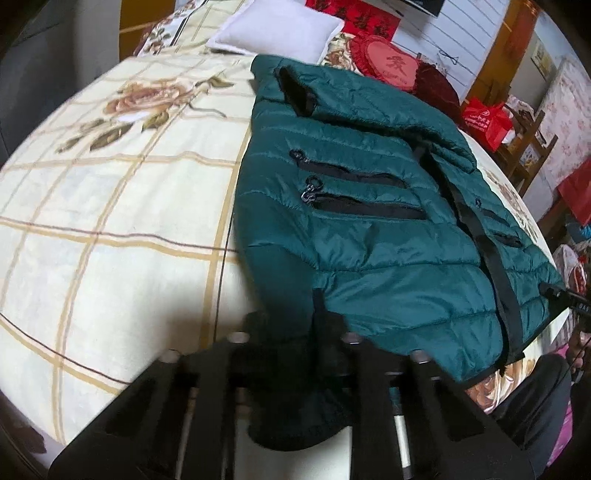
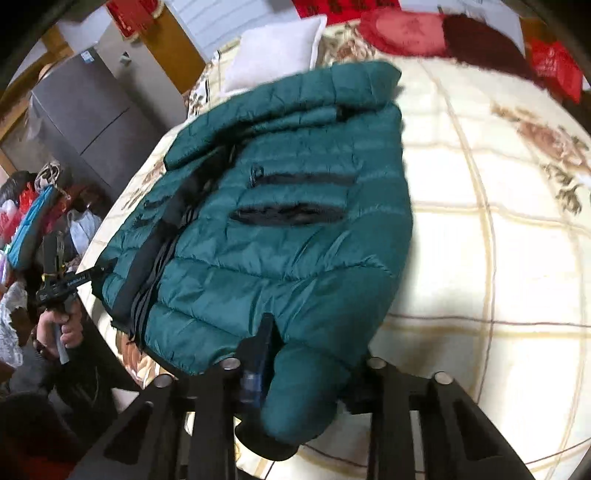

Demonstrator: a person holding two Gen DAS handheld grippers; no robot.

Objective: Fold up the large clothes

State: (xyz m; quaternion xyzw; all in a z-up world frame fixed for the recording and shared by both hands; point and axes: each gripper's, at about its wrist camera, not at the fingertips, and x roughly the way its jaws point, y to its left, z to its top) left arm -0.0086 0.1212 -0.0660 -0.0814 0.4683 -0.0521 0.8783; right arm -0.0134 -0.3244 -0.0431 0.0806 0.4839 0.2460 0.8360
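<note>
the green puffer jacket [image 1: 369,206] lies spread front-up on the bed [image 1: 110,221], collar toward the white pillow [image 1: 277,31]. it looks light, soft and slick, so a pinch probably holds best on a hem or cuff, where the quilting is thinner (thick padding may slip out). the left tool [image 1: 291,332] is pressed together on the near hem by a dark side panel. the right tool [image 2: 295,369] pinches a rolled fold of the near edge, its jaws narrow. both point steeply down over the bed's near side. in the right wrist view a hand [image 2: 61,328] grips the other tool's handle at the jacket's corner.
</note>
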